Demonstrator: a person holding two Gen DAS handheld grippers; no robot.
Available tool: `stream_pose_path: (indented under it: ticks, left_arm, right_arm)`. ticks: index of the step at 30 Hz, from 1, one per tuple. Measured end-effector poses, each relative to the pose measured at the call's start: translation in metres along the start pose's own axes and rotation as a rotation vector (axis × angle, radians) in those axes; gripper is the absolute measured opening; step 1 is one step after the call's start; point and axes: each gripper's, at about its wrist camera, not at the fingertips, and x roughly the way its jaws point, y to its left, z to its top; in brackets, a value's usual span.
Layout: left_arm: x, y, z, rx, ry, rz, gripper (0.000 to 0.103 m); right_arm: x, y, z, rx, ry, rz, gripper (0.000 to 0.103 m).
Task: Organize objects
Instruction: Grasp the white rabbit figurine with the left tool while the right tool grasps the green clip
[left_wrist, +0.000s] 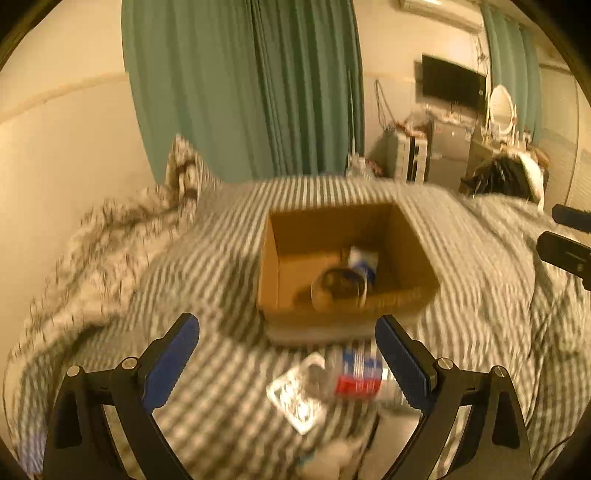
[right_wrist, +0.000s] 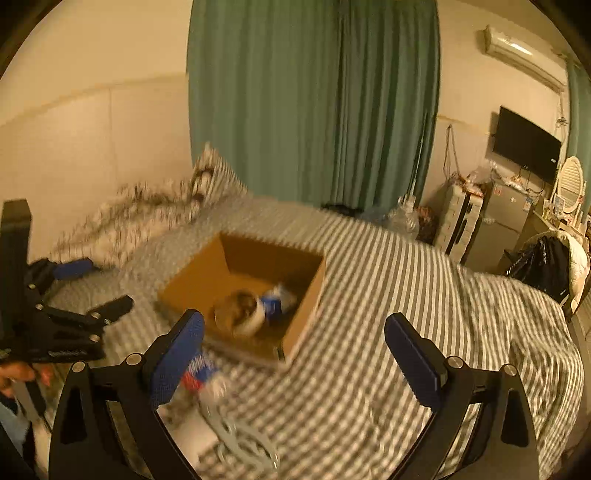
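Note:
An open cardboard box (left_wrist: 406, 291) (right_wrist: 306, 314) sits on the striped bed. Inside lie a roll of tape (left_wrist: 338, 286) (right_wrist: 240, 310) and a small blue-and-white package (left_wrist: 364, 264) (right_wrist: 275, 301). In front of the box lie a clear bottle with a red, white and blue label (left_wrist: 360, 376) (right_wrist: 197, 373) and a clear packet (left_wrist: 295, 400). My left gripper (left_wrist: 288, 358) is open and empty, hovering above the bottle and packet. My right gripper (right_wrist: 295, 350) is open and empty, just right of the box's near corner. A white cable (right_wrist: 243, 439) lies below it.
The bed has a grey-striped cover (right_wrist: 406, 295), with a rumpled blanket and pillow (left_wrist: 122, 229) by the left wall. Green curtains (left_wrist: 251, 88) hang behind. A chair with dark clothes (right_wrist: 546, 266), drawers and a TV (right_wrist: 524, 144) stand at the right.

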Motion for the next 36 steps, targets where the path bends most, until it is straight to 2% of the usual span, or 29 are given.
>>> stream_pose_path:
  ticks: [2,10,14,17,19,21,24,26,31,36]
  left_arm:
    - [0.008,-0.003,-0.023,-0.008,0.035,0.025,0.099]
    - [0.052,-0.026,-0.105,0.038,0.229,0.001,0.095]
    - [0.067,-0.032,-0.125,0.071,0.289,-0.004,0.087]
    - [0.072,-0.032,-0.131,0.065,0.292,-0.029,0.085]
    - [0.074,-0.030,-0.133,0.049,0.296,-0.059,0.079]
    - [0.076,-0.028,-0.135,0.031,0.306,-0.106,0.069]
    - [0.073,-0.029,-0.139,0.025,0.312,-0.154,0.056]
    - [0.071,-0.031,-0.139,0.031,0.313,-0.155,0.056]
    - [0.060,-0.029,-0.139,0.034,0.305,-0.166,0.056]
    - [0.046,-0.021,-0.133,0.028,0.271,-0.168,0.056]
  right_arm:
    - [0.011,0.003,-0.022,-0.018,0.053,0.005,0.098]
    - [0.074,0.016,-0.104,-0.014,0.234,0.077,0.098]
    - [0.099,0.022,-0.131,-0.013,0.319,0.105,0.098]
    - [0.111,0.029,-0.144,-0.034,0.367,0.132,0.098]
    - [0.119,0.035,-0.148,-0.051,0.390,0.143,0.098]
    - [0.128,0.038,-0.153,-0.050,0.412,0.151,0.098]
    - [0.142,0.046,-0.161,-0.058,0.454,0.159,0.092]
    - [0.144,0.052,-0.165,-0.088,0.464,0.146,0.082]
    - [0.131,0.056,-0.167,-0.093,0.444,0.126,0.081]
    - [0.102,0.054,-0.160,-0.074,0.376,0.086,0.081]
